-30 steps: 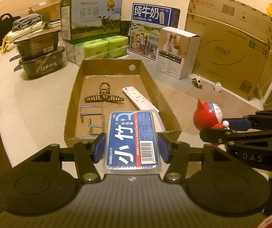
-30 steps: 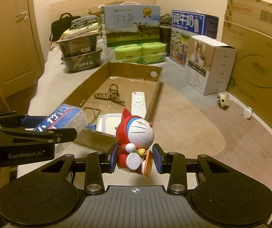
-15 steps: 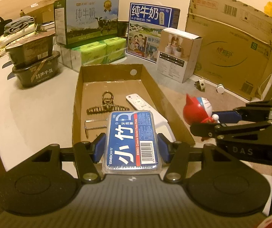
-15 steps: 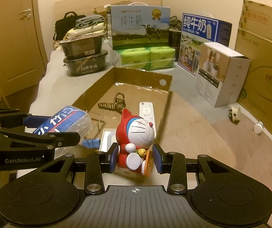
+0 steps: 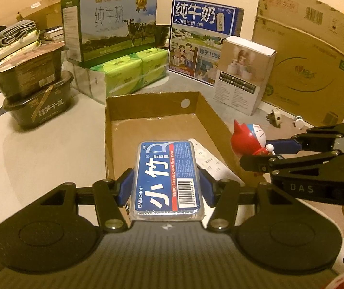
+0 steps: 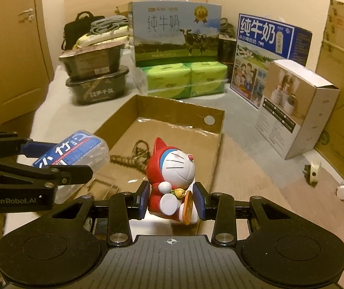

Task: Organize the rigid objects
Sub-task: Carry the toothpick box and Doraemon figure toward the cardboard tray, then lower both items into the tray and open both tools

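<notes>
Cluttered floor, milk cartons behind cardboard tray, hair claw inside

The left gripper clamps a blue floss-pick box above the cardboard tray.

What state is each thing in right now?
Left gripper: shut on floss box, held above tray.
Right gripper: shut on figurine, upright.
Tray: open-topped, partly filled.
Hair claw: lying in tray.
Remote: lying in tray.
</notes>
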Available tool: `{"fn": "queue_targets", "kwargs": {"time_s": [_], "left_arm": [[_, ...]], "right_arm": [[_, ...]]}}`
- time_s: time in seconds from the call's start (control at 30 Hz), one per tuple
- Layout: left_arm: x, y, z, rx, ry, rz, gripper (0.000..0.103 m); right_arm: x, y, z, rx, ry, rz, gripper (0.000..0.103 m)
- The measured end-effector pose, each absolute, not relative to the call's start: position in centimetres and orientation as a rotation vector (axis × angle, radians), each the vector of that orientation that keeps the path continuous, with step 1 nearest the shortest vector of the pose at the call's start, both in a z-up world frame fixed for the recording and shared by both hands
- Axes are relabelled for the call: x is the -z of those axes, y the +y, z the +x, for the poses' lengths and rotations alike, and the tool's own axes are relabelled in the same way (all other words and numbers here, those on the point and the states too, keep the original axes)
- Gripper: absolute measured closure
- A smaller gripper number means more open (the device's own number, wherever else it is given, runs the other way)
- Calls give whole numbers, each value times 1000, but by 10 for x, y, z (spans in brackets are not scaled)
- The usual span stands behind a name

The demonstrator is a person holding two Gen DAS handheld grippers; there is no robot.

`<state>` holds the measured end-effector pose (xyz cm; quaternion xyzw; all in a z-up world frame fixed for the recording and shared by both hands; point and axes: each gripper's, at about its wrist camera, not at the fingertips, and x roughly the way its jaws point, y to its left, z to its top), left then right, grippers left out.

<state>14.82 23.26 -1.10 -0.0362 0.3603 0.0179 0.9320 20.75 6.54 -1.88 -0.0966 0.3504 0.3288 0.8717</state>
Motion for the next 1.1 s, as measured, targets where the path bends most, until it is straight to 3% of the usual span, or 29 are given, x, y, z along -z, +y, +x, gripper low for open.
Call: {"fn": "queue_targets", "kwargs": {"time_s": [0.53,1.0,1.1], "left_arm": [[36,274,256,-11,785,-16,49],[55,281,297,-17,811,35,49],[55,282,296,-34,790,39,43]], "right_arm": [[50,111,317,-692,778,-200,64],[73,129,361,-709,797,-203,64],[78,129,368,-729,821,-182,64]]}}
